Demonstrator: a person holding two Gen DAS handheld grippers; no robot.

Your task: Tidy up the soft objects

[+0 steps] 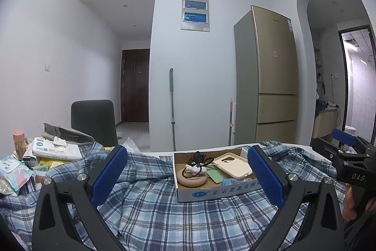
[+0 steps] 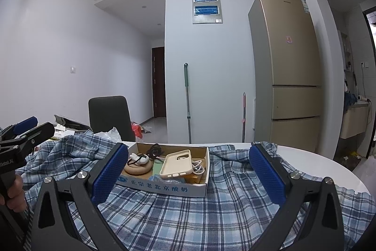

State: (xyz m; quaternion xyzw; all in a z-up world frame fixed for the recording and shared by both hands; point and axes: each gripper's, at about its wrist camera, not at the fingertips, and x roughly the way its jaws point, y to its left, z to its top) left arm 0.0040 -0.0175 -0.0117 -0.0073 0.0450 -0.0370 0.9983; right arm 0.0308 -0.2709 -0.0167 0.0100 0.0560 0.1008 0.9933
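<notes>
"On the desk (image 2: 317,164), what was actually lying there?"

"Mostly my blue plaid shirt (image 1: 164,215), spread crumpled across nearly the whole top. A shallow cardboard box (image 2: 164,188) sat right on the fabric, with a cream phone case (image 2: 175,164), a round tan disc (image 1: 191,177) and some cables inside."

"And your claws?"

"Both wide open, holding nothing. My left claw (image 1: 188,175) hovered low over the shirt with the box between its blue pads; my right claw (image 2: 188,171) sat just beside it, same deal. Tissue pack (image 1: 55,148) and other clutter were at the far left."
</notes>
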